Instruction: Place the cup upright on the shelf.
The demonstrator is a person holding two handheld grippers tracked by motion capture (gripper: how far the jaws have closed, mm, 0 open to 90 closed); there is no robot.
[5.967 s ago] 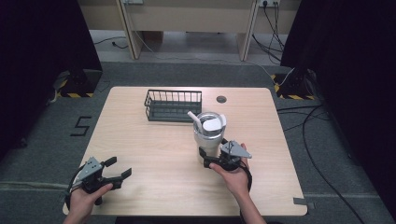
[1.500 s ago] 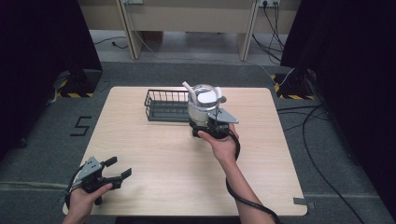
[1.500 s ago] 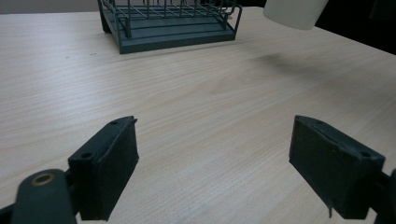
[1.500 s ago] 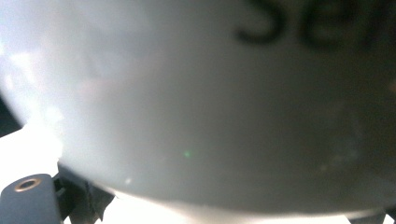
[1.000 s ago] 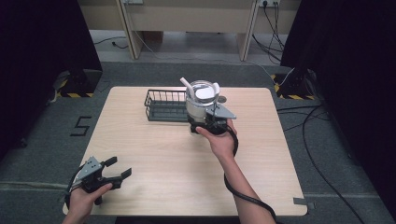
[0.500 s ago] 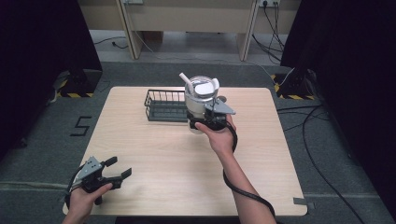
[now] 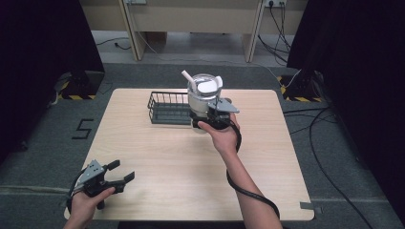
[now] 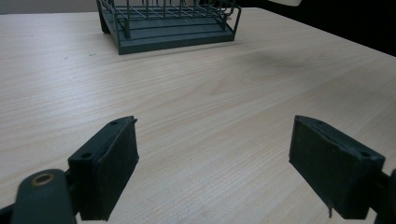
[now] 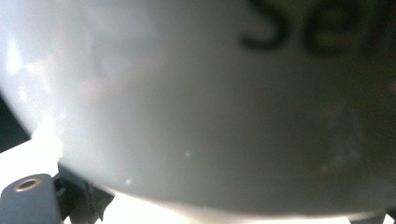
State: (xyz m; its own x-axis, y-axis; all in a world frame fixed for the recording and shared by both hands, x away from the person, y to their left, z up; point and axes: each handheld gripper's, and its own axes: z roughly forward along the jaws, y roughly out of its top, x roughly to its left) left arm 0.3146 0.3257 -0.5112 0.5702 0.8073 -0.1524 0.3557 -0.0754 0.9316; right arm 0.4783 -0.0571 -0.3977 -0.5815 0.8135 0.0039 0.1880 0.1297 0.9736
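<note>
A pale wooden bench [image 7: 162, 157] carries a wire basket [image 7: 168, 108]. Beside it, the right gripper [image 7: 213, 118] lifts a jug [image 7: 204, 95], fingers clamped; its camera catches blurred lettering. The left gripper [image 7: 111, 177] rests, fingers [image 8: 106, 170] apart.

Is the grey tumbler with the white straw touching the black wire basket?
Cannot tell. In the high view the grey tumbler, held by the right gripper, overlaps the right end of the black wire basket, and neither contact nor gap shows plainly.
</note>
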